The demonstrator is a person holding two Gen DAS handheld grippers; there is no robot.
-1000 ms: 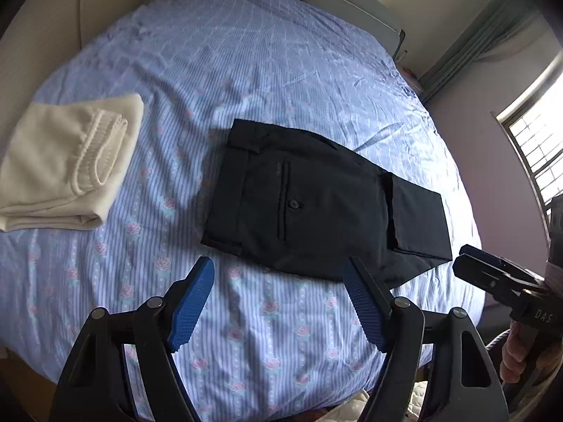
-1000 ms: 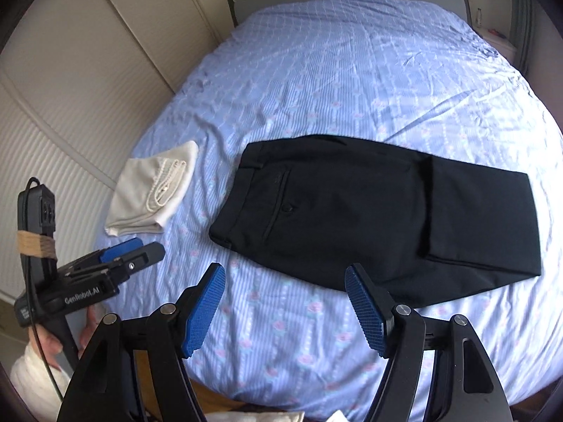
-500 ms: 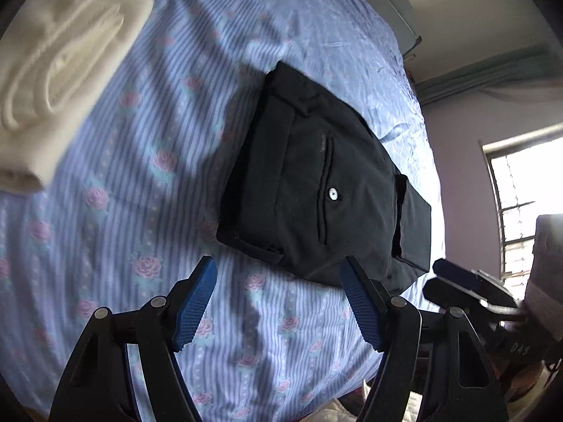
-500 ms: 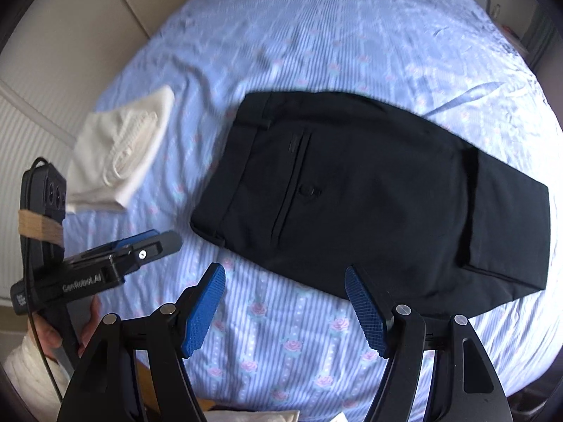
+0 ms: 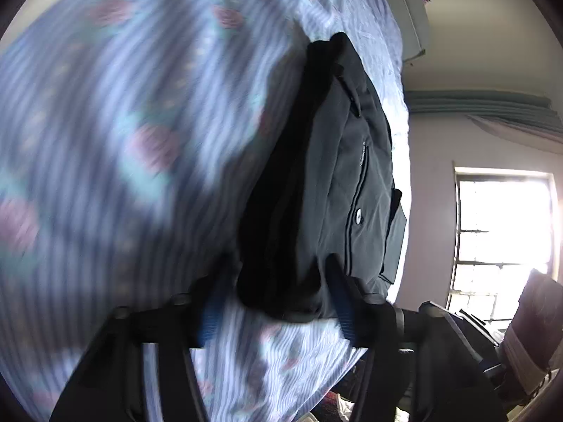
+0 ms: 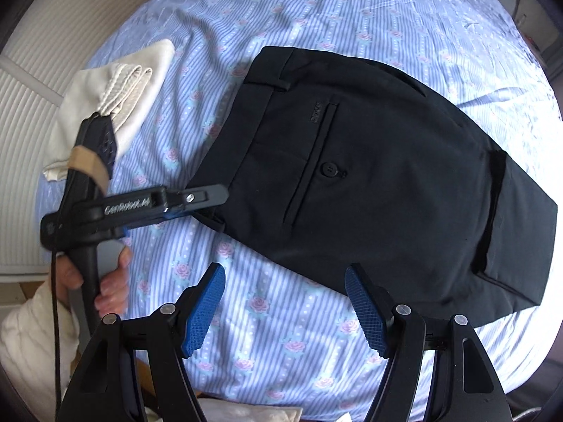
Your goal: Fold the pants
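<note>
striped bed (image 6: 281, 344) carries the black pants (image 6: 380, 176), partly folded, their waistband corner between the closing pads of the left hand-held gripper (image 5: 274, 299), likely to lift it, while the right hand-held gripper (image 6: 285, 302) hangs open and empty just short of their near edge.

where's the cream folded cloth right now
In the right wrist view the cream folded cloth lies upper left on the striped bedsheet, left of the black pants and partly behind the left tongs. The left wrist view doesn't show it.
</note>
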